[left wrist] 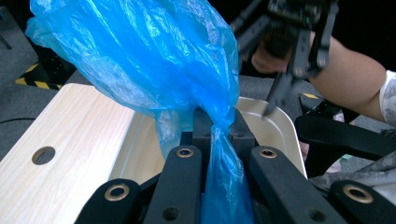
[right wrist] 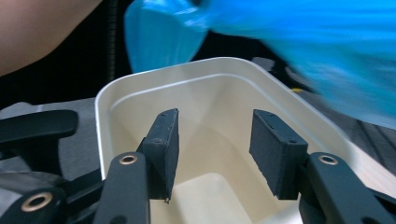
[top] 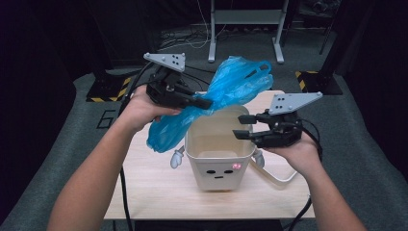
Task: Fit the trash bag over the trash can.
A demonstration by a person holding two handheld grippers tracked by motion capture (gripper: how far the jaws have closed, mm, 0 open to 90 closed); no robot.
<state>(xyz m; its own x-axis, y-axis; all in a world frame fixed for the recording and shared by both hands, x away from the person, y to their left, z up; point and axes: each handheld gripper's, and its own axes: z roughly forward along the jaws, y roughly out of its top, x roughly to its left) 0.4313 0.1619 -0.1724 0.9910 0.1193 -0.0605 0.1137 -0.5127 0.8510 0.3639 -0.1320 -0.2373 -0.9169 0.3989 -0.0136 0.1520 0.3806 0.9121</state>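
Observation:
A crumpled blue plastic bag [top: 231,86] hangs in the air above a small cream bin [top: 219,166] with a face on its front. My left gripper [top: 204,103] is shut on the bag's bunched middle; in the left gripper view the blue bag [left wrist: 149,65] billows beyond the jaws and a strip of it runs down between them. My right gripper [top: 243,126] stands open at the bin's right rim, nothing between its pads. In the right gripper view the two pads [right wrist: 163,149] frame the cream bin's hollow inside [right wrist: 210,116], with the blue bag [right wrist: 327,51] blurred above.
The bin stands on a light wooden table [top: 154,183] with a round hole [left wrist: 43,155] in its top. A white cord loops off the bin's right side [top: 281,178]. Metal stand legs [top: 245,29] and yellow-black striped bases [top: 108,89] stand on the grey floor behind.

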